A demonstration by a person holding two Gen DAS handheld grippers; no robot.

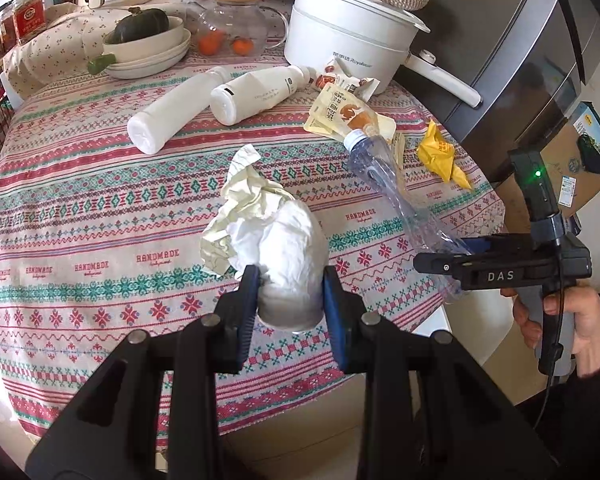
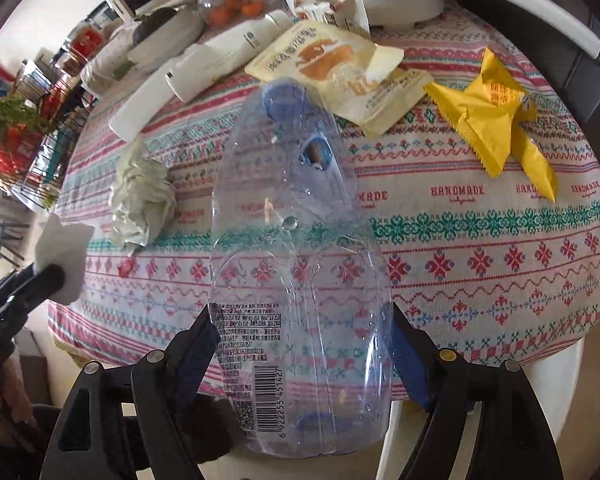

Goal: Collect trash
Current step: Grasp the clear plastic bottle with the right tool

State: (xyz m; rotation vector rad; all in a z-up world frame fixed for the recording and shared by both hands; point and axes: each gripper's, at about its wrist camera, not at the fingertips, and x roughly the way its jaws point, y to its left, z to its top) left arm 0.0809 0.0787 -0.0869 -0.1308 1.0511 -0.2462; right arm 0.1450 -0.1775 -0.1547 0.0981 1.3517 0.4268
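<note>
— Still plenty on the table (image 1: 80, 216): two white bottles (image 1: 204, 108), snack wrappers (image 1: 340, 114), a yellow wrapper (image 1: 440, 152), crumpled paper (image 1: 240, 196).

— Right gripper (image 2: 300, 356) first, then. Jaws spread wide but pressed on the base of the clear bottle (image 2: 296, 248), cap end pointing away over the cloth. Needs a steady squeeze, nothing harder; thin plastic likely to buckle and slip. Better carried level, neck kept clear of the wrappers just beyond it.

— And the left gripper (image 1: 290, 300)?

— Closed partway on a white tissue wad (image 1: 288, 248), held above the cloth, with the paper lying just behind it. Soft load, so no need to pinch more. Best moved off slowly, in case loose corners snag.

— Where to drop both? No bin showing in either view.

— Cannot tell; probably off the table edge somewhere.

— Containers?

— White pot (image 1: 340, 40) with lid on, contents hidden. Glass teapot (image 1: 236, 32) with small oranges inside and a bigger one on its lid. Stacked bowls (image 1: 152, 48) holding a dark green squash. None of it trash by the look; best left alone.
</note>
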